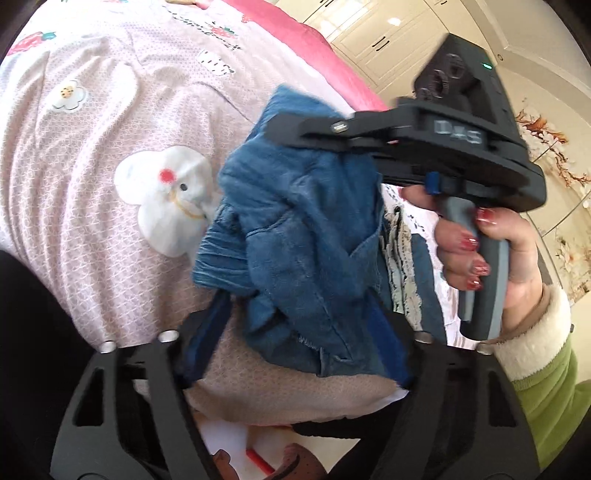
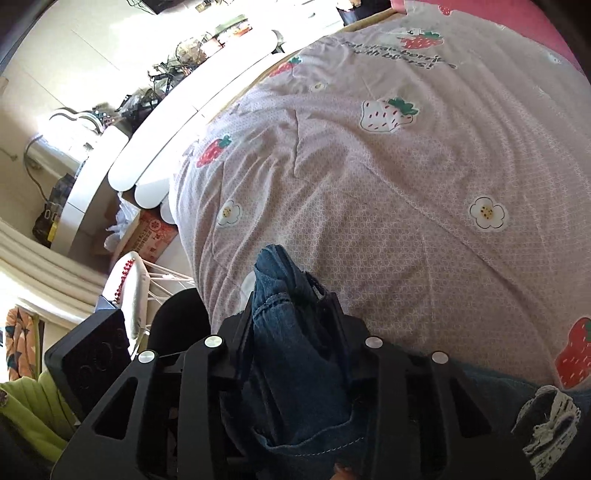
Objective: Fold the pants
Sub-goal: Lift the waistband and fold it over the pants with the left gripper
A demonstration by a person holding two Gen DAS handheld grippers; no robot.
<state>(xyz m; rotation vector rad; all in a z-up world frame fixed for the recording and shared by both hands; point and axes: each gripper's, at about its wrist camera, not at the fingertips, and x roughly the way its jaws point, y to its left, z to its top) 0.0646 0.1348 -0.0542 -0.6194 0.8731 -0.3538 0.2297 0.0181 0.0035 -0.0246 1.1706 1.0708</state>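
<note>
The pants (image 1: 295, 236) are blue denim, bunched and lifted above the bed. In the left wrist view my left gripper (image 1: 295, 306) has its fingers wide apart with the denim hanging between them, not pinched. My right gripper (image 1: 291, 129) comes in from the right and is shut on the upper edge of the pants. In the right wrist view the denim (image 2: 291, 332) is clamped between the right gripper's (image 2: 291, 295) fingers, and a frayed pale patch (image 2: 546, 417) of the pants shows at the lower right.
The bed has a pink sheet (image 2: 406, 184) printed with strawberries and flowers, and a deep pink cover (image 1: 295, 33) at its far side. White furniture (image 2: 147, 158), a box and clutter stand beside the bed. White cabinets (image 1: 391, 37) are behind.
</note>
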